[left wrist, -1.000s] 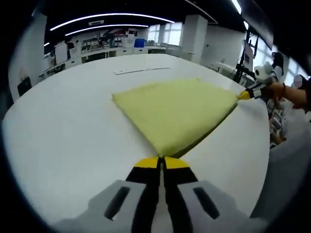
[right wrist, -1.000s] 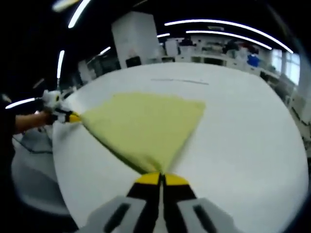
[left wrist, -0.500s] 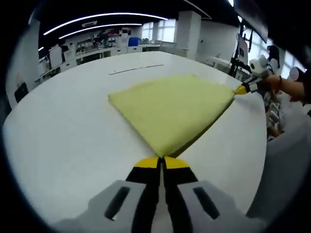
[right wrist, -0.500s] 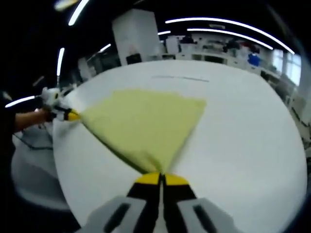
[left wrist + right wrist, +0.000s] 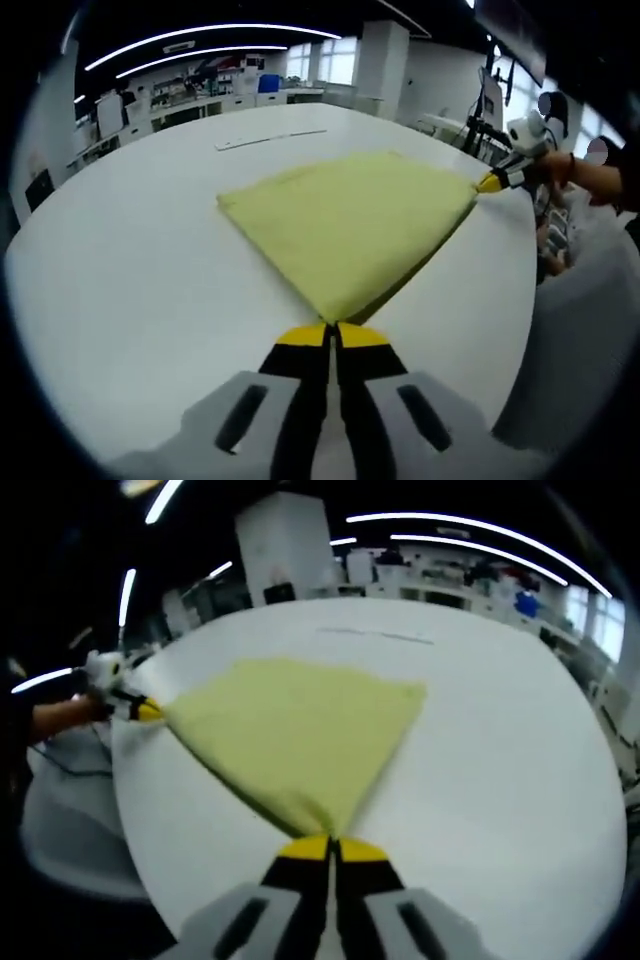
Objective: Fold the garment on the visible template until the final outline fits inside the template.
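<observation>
Both grippers are clamped on corners of the yellow garment (image 5: 350,225): left gripper (image 5: 331,335) at 6 o'clock, right gripper (image 5: 487,183) out at 2 o'clock, cloth spread flat mid-table (image 5: 120,260).

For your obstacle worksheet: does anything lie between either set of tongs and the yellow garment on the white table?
Nothing visible does. The left tongs are shut on one corner of the yellow garment, the right tongs on another, and the white table around the cloth is bare.
</observation>
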Motion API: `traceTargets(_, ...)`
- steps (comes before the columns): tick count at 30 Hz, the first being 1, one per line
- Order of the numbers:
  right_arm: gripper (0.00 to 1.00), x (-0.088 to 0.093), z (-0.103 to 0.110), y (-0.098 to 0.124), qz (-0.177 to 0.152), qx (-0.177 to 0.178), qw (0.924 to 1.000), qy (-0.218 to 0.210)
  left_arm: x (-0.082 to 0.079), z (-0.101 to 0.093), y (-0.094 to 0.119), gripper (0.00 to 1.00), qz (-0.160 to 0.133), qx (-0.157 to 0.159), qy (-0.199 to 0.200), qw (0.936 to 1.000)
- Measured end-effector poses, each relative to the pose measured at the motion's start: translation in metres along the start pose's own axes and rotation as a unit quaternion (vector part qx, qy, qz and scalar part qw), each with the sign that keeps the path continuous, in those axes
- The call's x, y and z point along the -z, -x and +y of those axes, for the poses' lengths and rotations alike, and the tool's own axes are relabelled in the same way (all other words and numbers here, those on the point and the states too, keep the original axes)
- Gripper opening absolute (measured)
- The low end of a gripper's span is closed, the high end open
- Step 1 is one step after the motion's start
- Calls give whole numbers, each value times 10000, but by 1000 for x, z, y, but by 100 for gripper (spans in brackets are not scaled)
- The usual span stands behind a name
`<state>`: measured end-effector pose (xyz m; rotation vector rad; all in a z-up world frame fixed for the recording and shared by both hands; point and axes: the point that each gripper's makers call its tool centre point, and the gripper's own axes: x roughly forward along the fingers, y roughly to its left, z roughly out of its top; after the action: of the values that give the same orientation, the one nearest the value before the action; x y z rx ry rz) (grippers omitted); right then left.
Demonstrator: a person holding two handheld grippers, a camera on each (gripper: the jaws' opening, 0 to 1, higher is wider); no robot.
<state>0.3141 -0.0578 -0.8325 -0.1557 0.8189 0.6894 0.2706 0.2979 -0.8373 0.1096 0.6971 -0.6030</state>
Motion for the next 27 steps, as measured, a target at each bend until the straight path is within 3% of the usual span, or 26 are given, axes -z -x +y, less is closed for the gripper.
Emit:
traceTargets(5,0,3,0,2,23,5,10000,-20,1,-14,6,0,44,20,-39,10000)
traceTargets(27,0,6,3,4,31,91,10000,-25,5,-10,6,0,175,-93,170,9997)
